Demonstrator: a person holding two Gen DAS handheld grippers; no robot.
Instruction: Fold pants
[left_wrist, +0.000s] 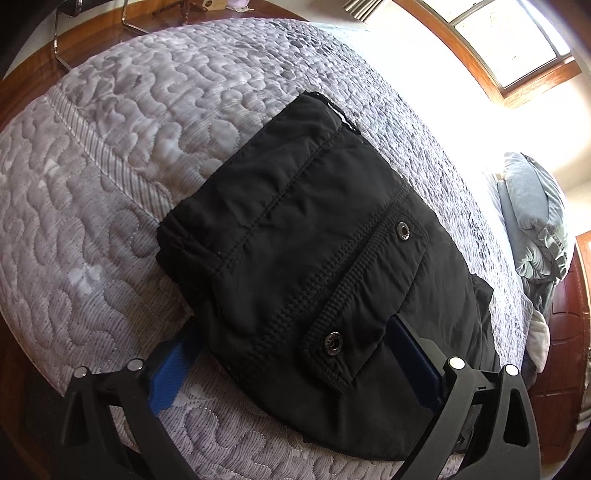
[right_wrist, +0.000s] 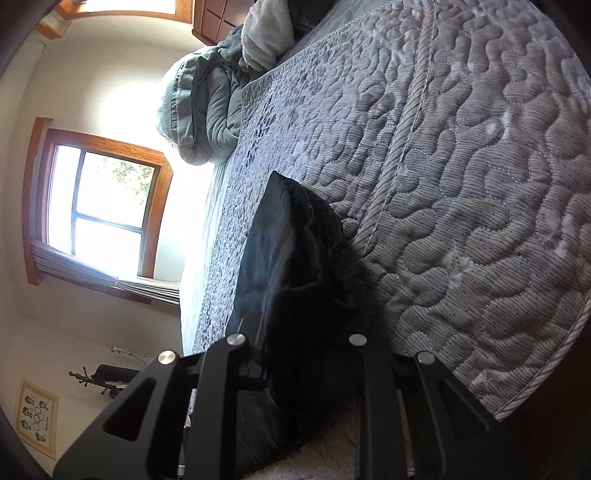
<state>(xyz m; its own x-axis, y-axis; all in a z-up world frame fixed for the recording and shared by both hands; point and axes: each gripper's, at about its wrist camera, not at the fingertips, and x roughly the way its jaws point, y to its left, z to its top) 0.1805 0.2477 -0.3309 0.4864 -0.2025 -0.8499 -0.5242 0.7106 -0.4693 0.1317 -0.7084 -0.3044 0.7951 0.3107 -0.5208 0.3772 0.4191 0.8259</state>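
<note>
At the frame bottom the left gripper (left_wrist: 295, 354) stands with its blue pads spread wide either side of the folded black pants (left_wrist: 314, 258) lying mid-frame on the quilted bedspread (left_wrist: 110, 166), while the right gripper (right_wrist: 295, 354) is clamped on the pants (right_wrist: 291, 258), a grey pillow (right_wrist: 203, 110) lying beyond at upper left.

The black left gripper with blue finger pads (left_wrist: 295, 354) is spread wide, while the black right gripper (right_wrist: 299, 343) has its fingertips hidden from view.
</note>
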